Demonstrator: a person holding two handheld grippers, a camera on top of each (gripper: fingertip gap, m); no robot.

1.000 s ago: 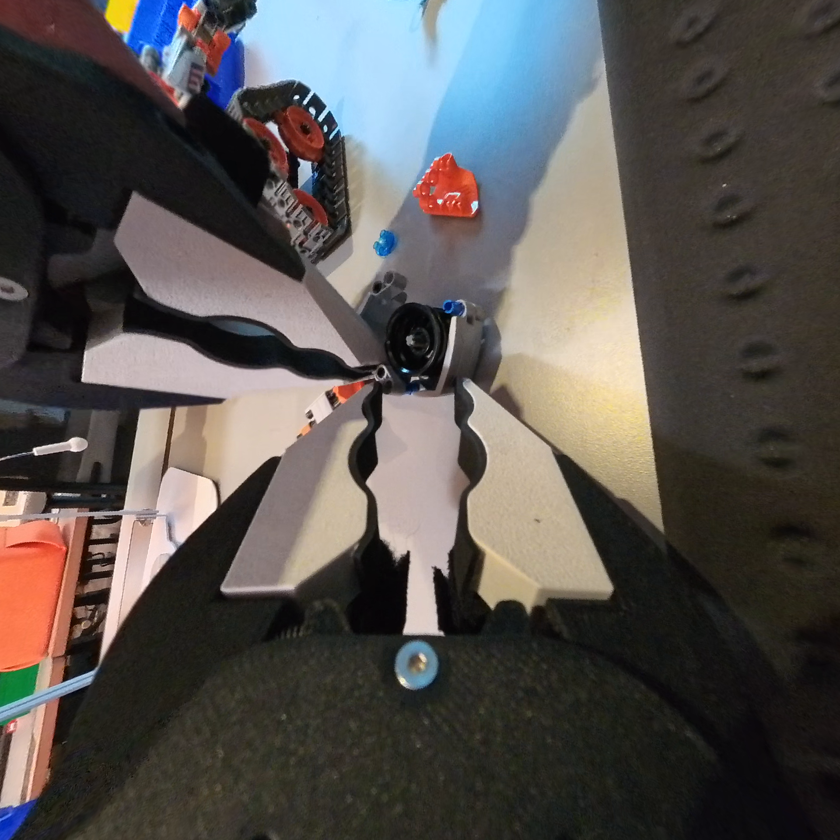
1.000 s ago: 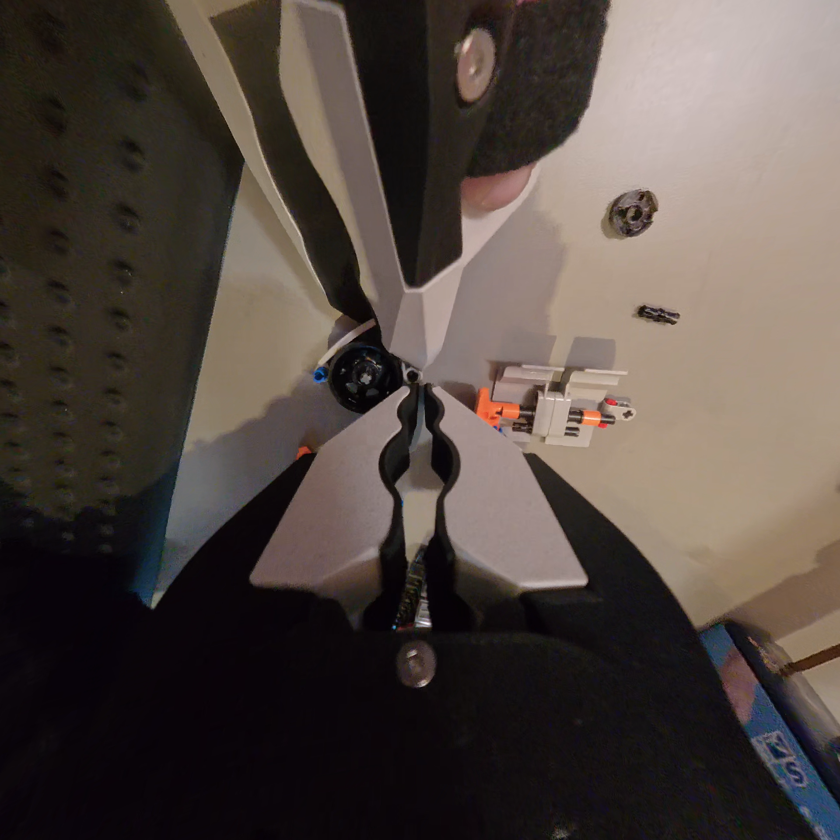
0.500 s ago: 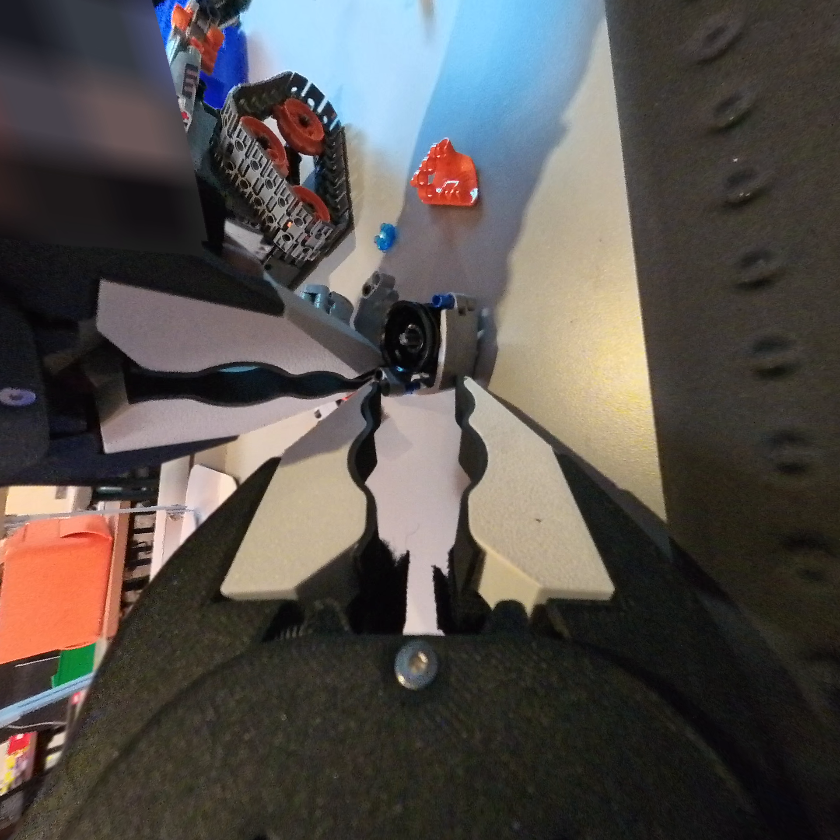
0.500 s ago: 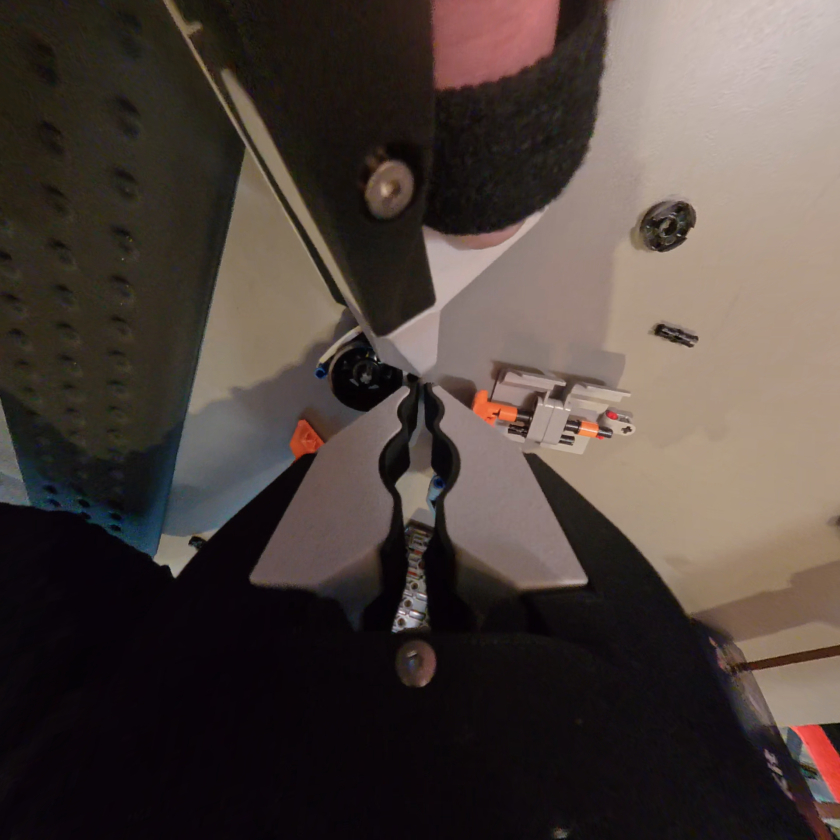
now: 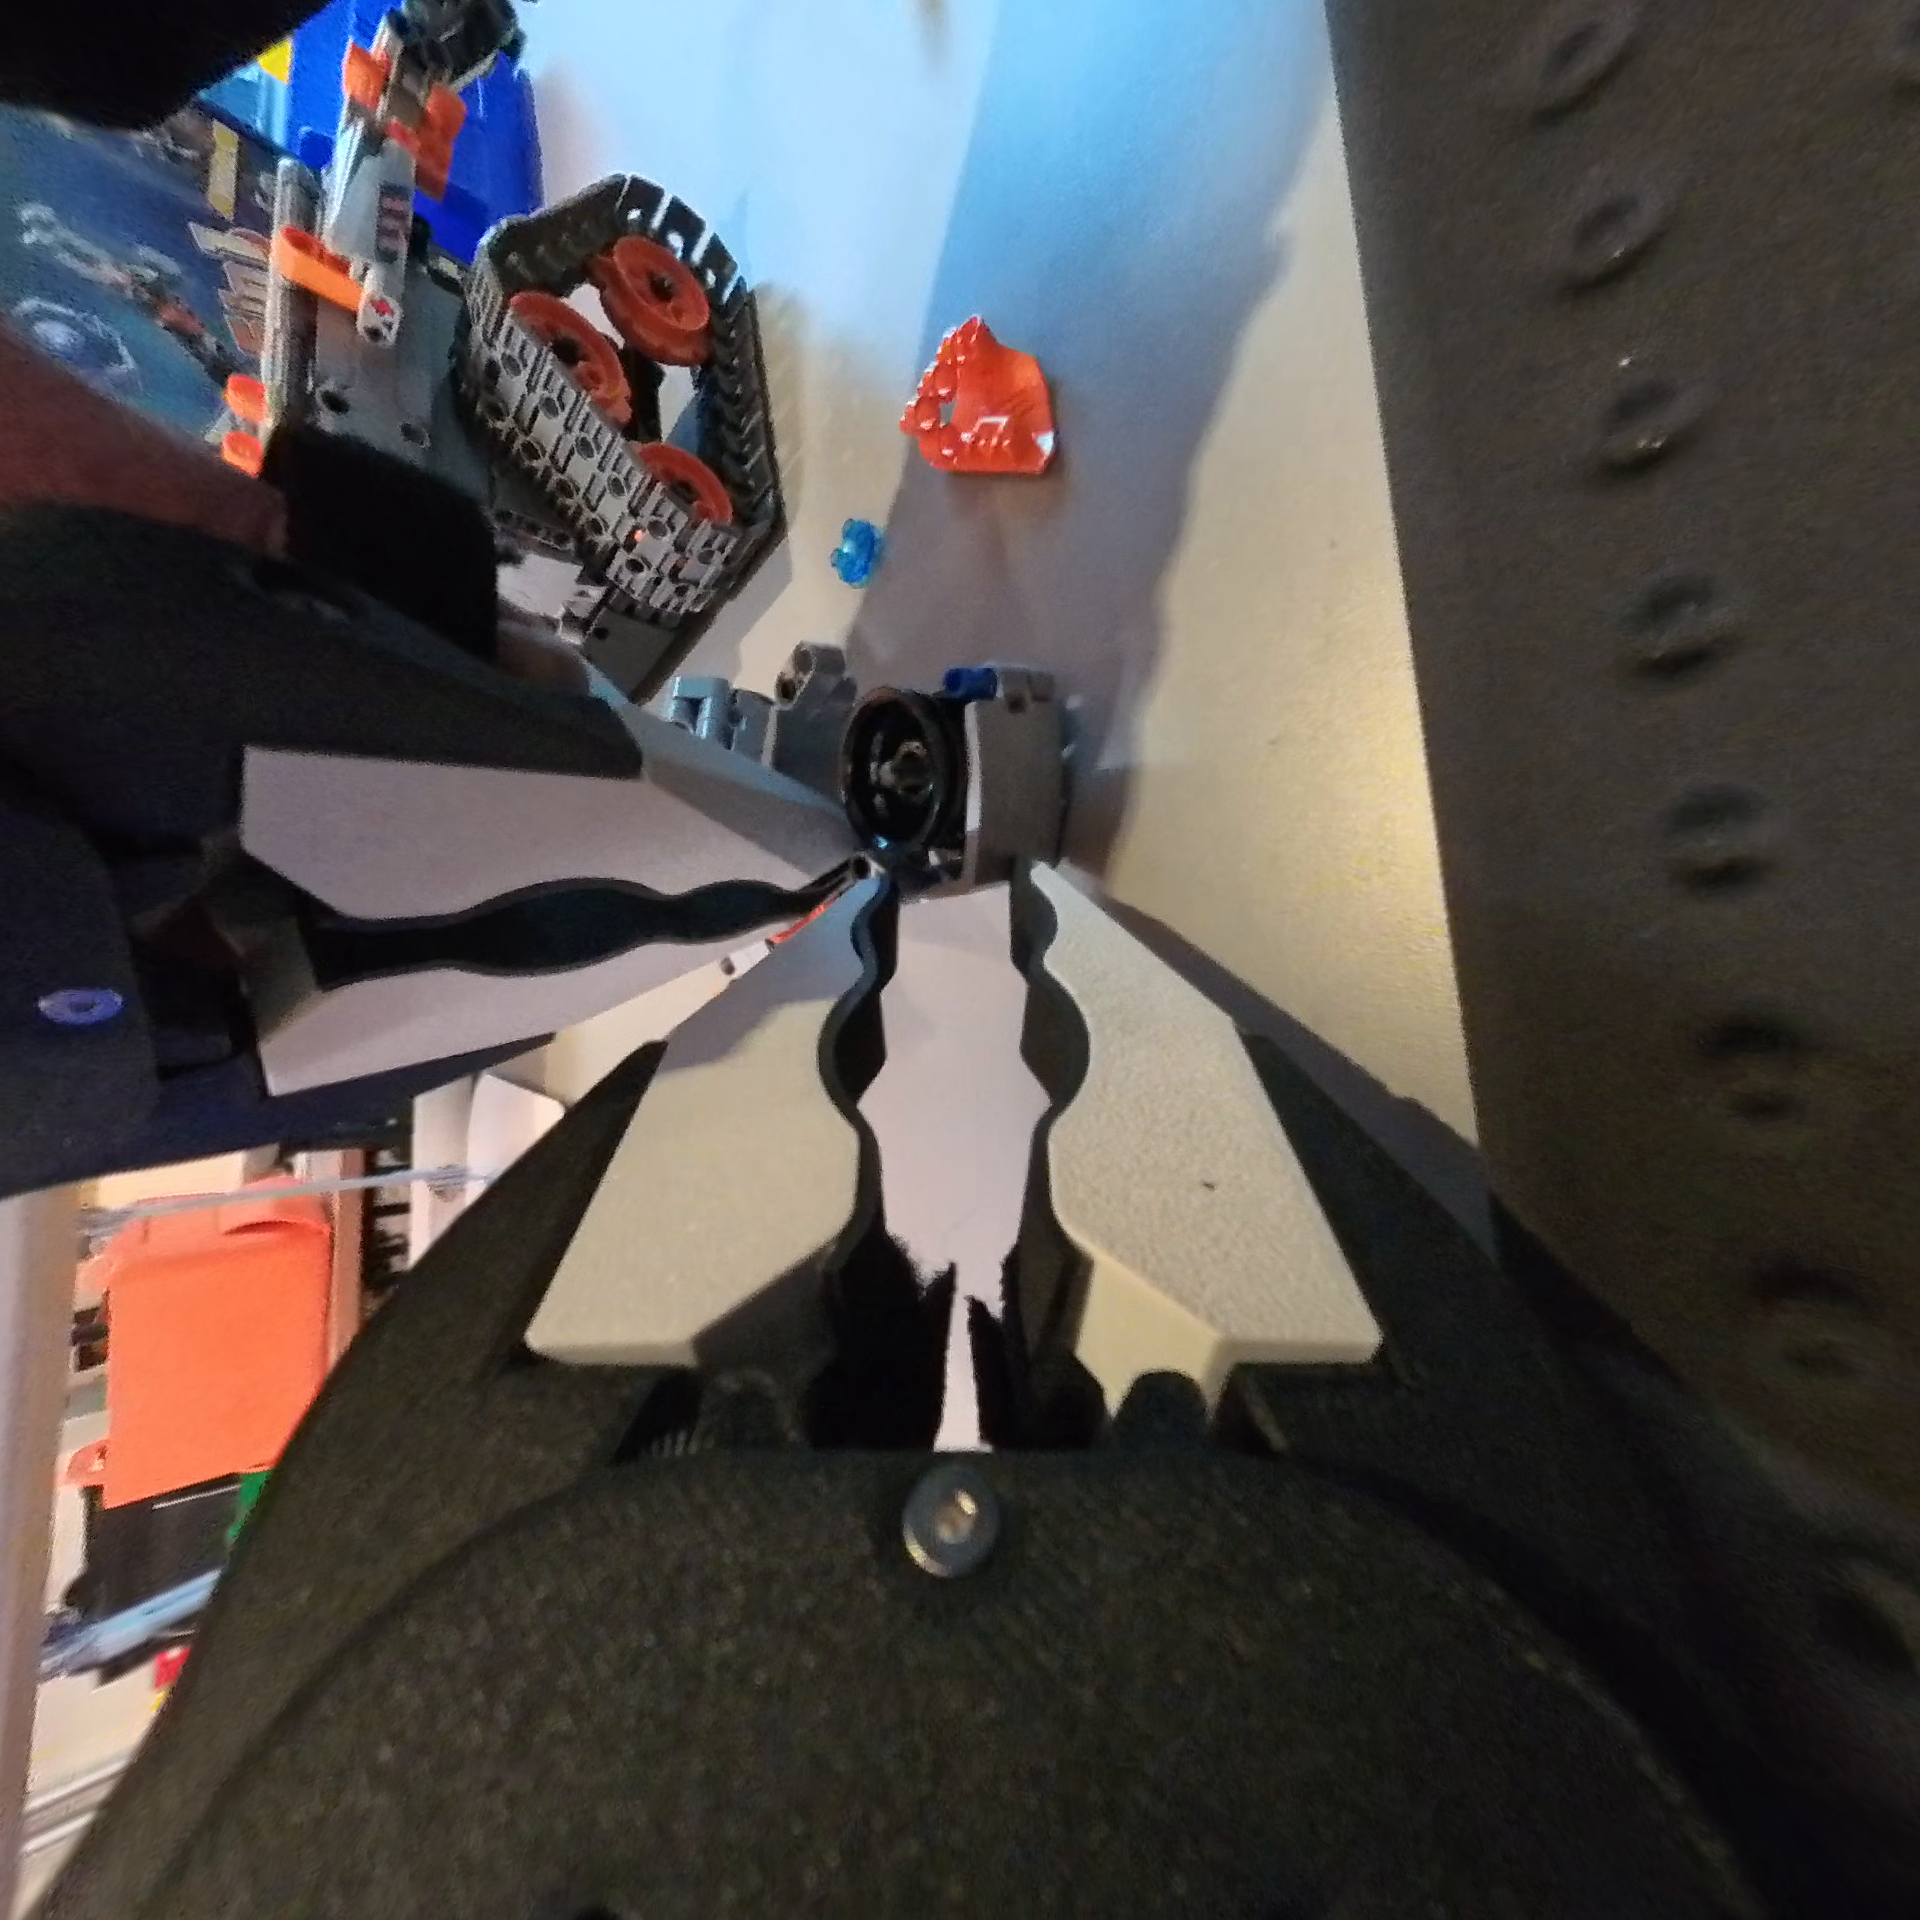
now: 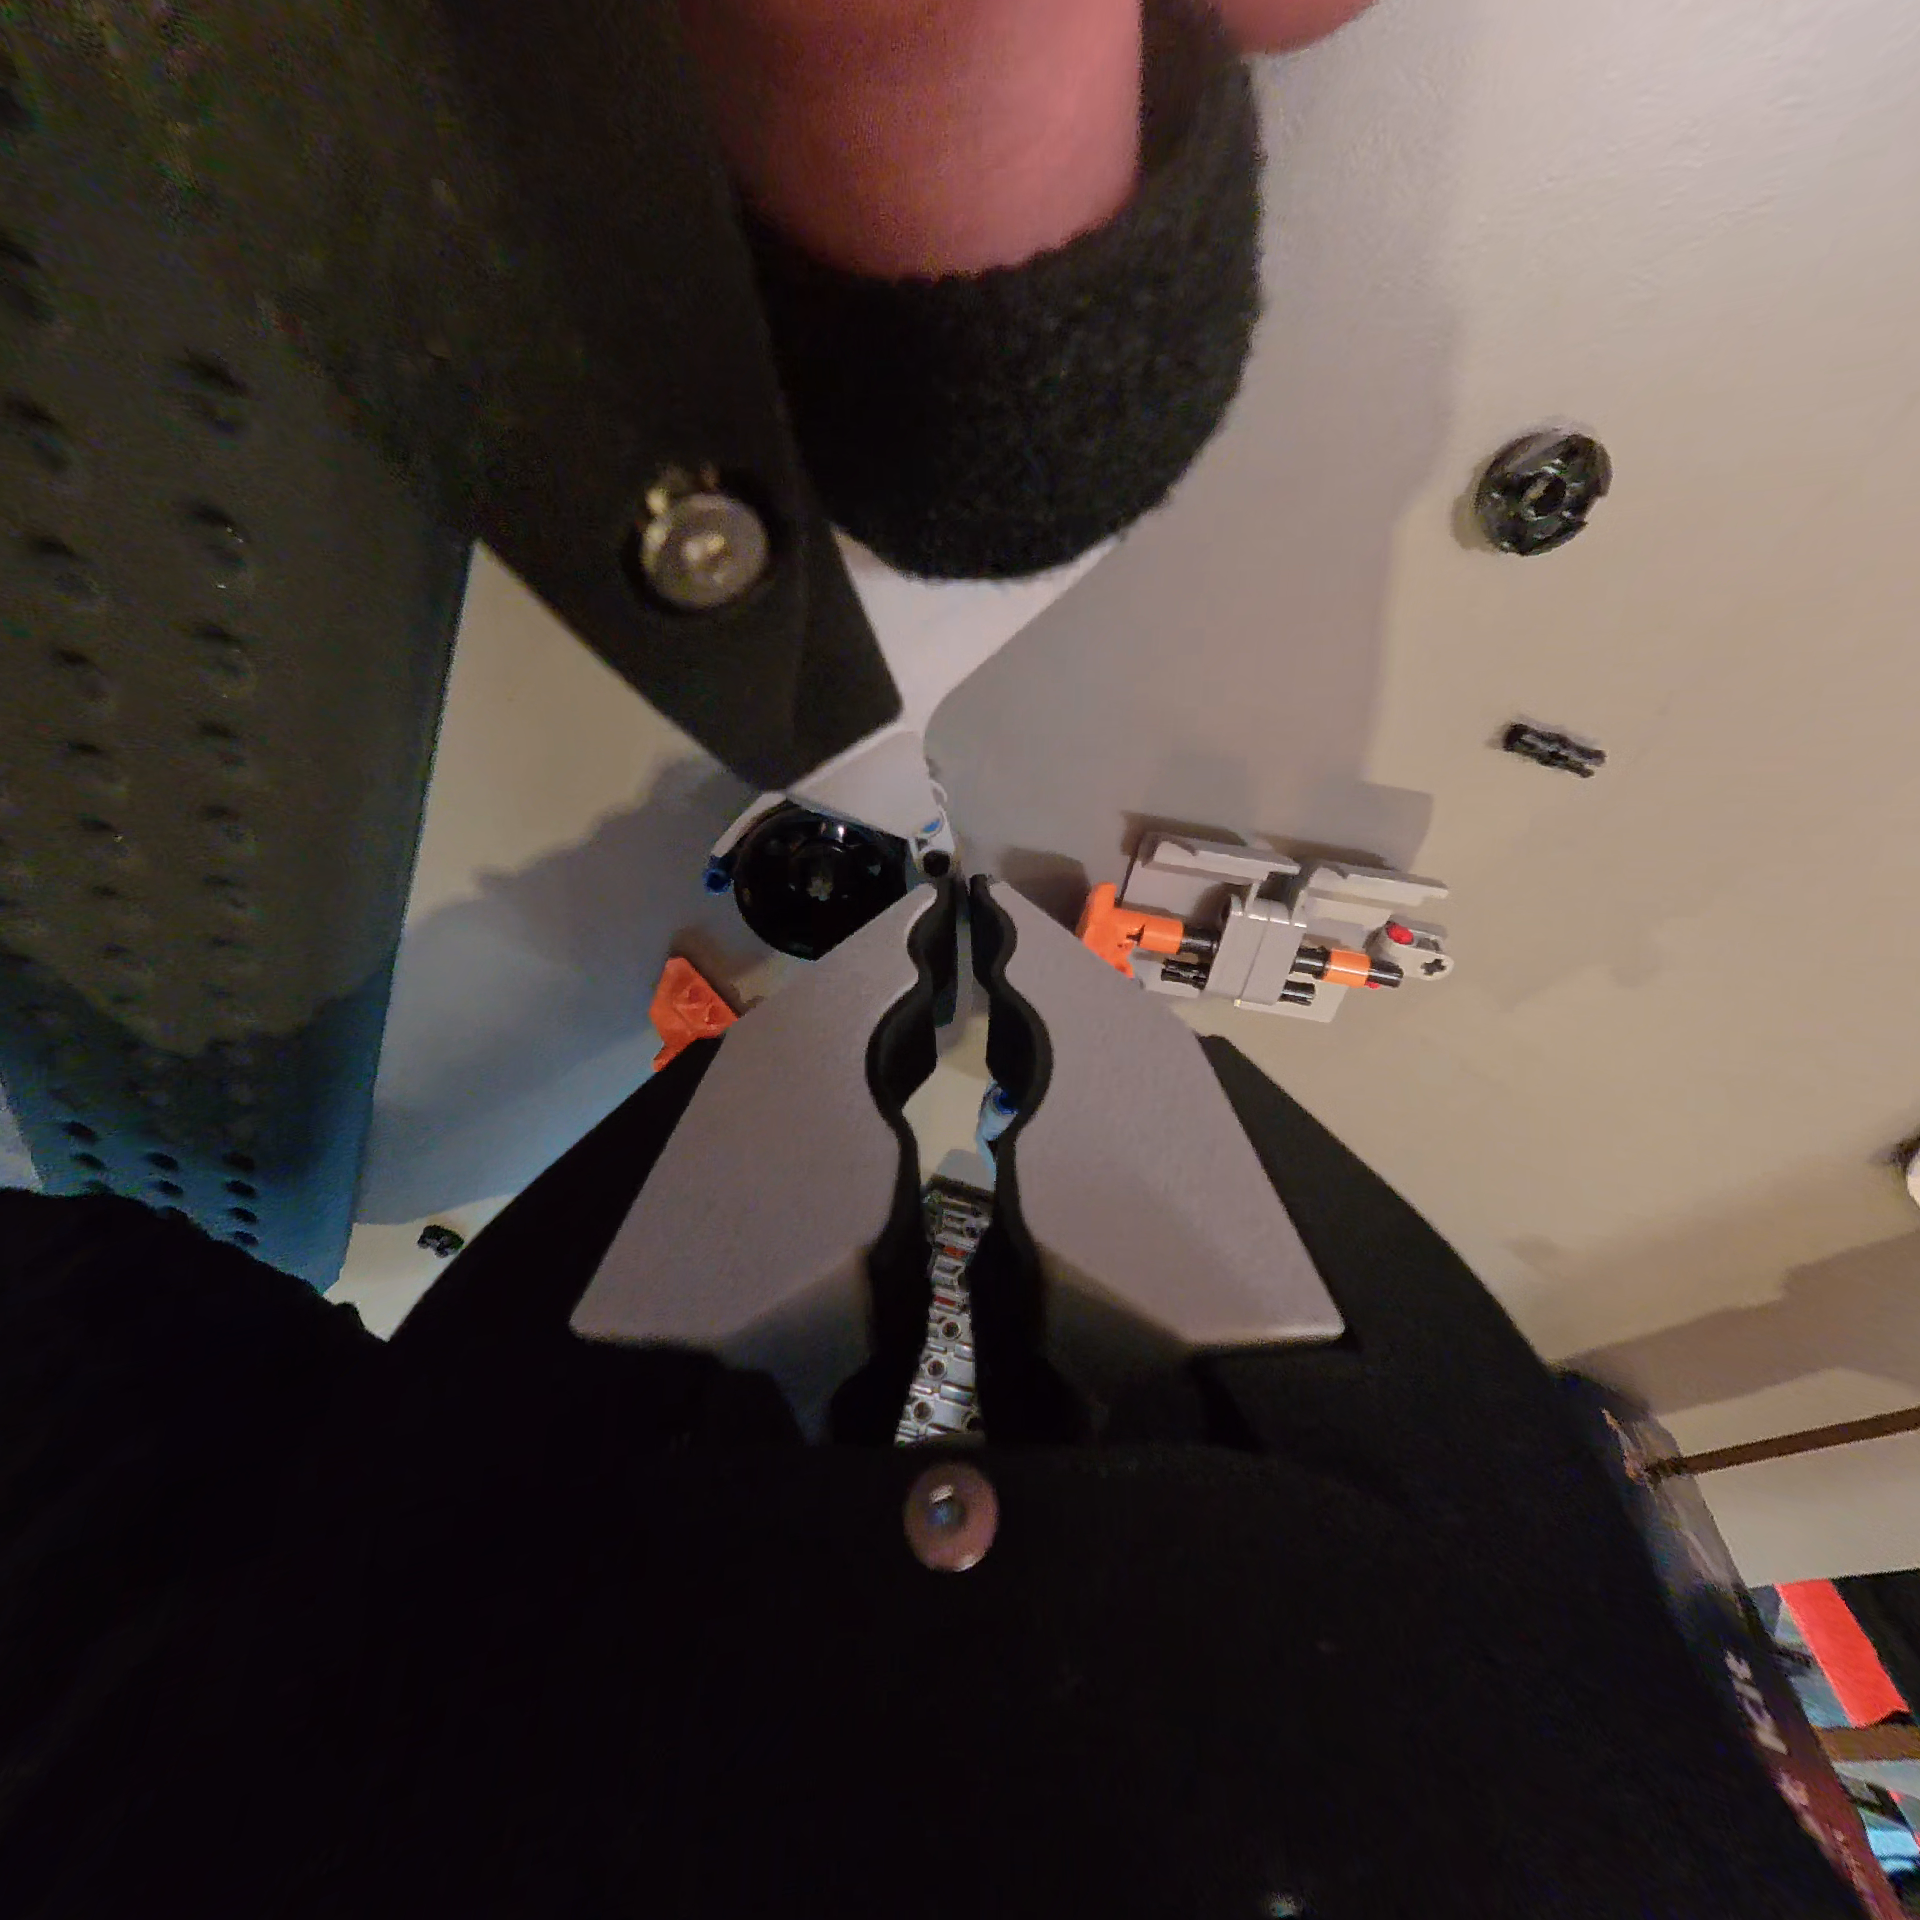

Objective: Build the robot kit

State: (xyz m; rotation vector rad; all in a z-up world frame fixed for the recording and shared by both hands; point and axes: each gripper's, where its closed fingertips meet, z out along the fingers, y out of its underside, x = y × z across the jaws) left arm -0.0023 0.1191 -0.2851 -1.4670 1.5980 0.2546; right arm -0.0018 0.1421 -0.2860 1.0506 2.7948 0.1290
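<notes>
My left gripper (image 5: pixel 951 878) is shut on a small grey block (image 5: pixel 1013 774) that carries a black wheel (image 5: pixel 899 774), and holds it just off the pale table (image 5: pixel 1278 727). My right gripper (image 6: pixel 961 888) is shut on a small grey pin (image 6: pixel 938 857), whose tip is at the lower rim of the black wheel (image 6: pixel 816 883). In the left wrist view the right gripper (image 5: pixel 836 883) comes in from the left. In the right wrist view the left gripper's fingers (image 6: pixel 1091 748) reach down from the top, with a hand (image 6: pixel 935 135) behind them.
A tracked model with orange wheels (image 5: pixel 623 416), a red clear piece (image 5: pixel 982 416) and a blue stud (image 5: pixel 857 549) lie beyond. A grey-and-orange assembly (image 6: pixel 1268 925), a black disc (image 6: pixel 1543 494), a black pin (image 6: pixel 1553 748) and an orange piece (image 6: pixel 686 1008) lie nearby. A dark perforated panel (image 5: pixel 1662 727) stands alongside. The tips of both grippers are at nearly the same place. Between my right fingertips and the blue stud (image 5: pixel 857 549) there is roughly 9 cm.
The right gripper has tilted and dropped lower in the left view, uncovering the tracked model. The left gripper and hand fill more of the right view. The pin stays at the wheel.
</notes>
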